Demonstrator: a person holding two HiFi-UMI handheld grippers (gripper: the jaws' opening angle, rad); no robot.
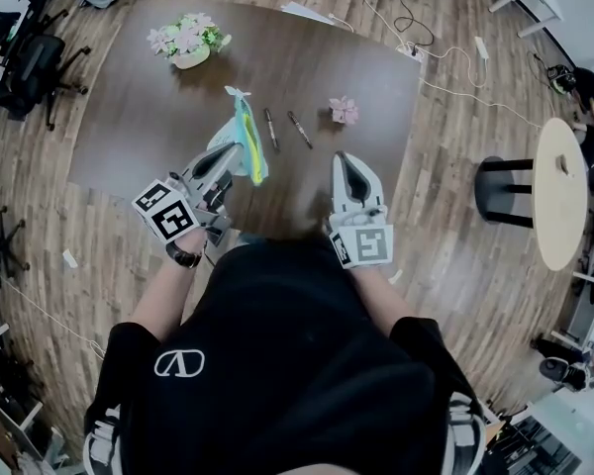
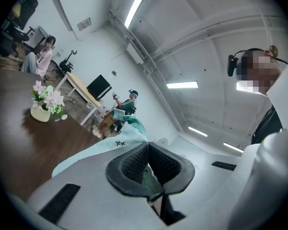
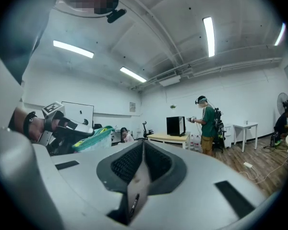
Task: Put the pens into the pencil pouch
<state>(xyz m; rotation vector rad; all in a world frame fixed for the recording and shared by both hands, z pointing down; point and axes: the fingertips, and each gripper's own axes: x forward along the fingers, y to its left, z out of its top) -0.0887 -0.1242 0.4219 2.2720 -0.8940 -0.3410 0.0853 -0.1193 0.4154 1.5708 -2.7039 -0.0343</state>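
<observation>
Flower pot (image 1: 188, 40): stands at the far left of the dark table (image 1: 129, 137), well apart from everything else.
Left gripper (image 1: 240, 151): fingers pressed together on the near edge of the pouch, the fabric pinched between the black pads.
Pouch (image 1: 247, 137): pale teal with yellow and blue trim, reaching out past the left gripper over the table. Its near end is hidden by the gripper, and I cannot tell whether it is open.
Pens (image 1: 271, 129): two dark pens lie on the table just right of the pouch, side by side, apart from it. Too small to make out caps.
Pink flower (image 1: 343, 110): lies on the table right of the pens.
Right gripper (image 1: 346, 158): fingers pressed together on nothing, near the table's front edge.
</observation>
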